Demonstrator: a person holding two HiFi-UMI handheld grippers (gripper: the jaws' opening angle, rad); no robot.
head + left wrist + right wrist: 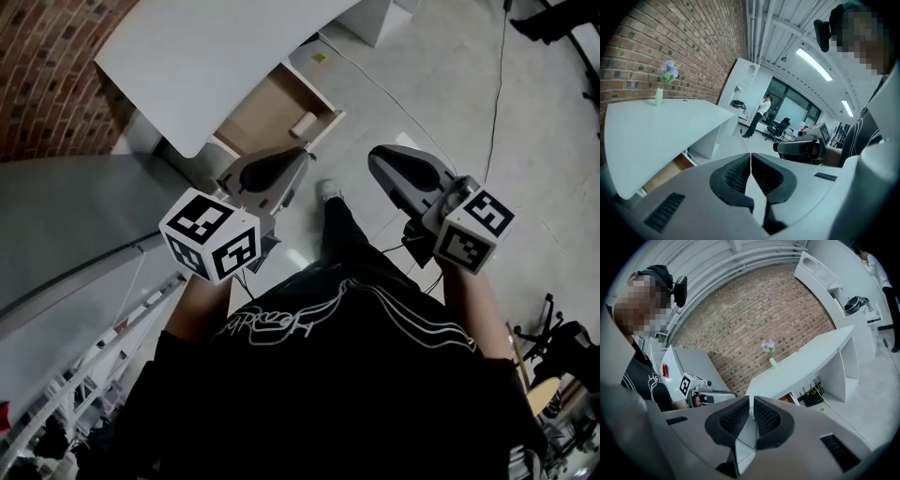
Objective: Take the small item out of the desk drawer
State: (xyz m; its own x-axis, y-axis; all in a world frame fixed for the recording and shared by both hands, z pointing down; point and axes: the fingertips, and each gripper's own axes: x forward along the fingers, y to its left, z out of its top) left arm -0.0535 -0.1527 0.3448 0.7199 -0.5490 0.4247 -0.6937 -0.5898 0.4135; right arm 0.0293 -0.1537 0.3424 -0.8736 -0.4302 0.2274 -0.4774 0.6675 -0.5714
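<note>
Left tongs (302,161) shut, near open drawer (253,122)

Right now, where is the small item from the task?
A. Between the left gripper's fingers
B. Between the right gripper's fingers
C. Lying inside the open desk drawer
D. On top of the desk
C: the head view shows the small item lying in the open drawer, while the left gripper and the right gripper are both shut with nothing between their fingers.

Two grippers (302,159) (375,161), one desk (206,56), one open drawer (262,117), one small item (303,124), one flower vase (658,96)
</note>
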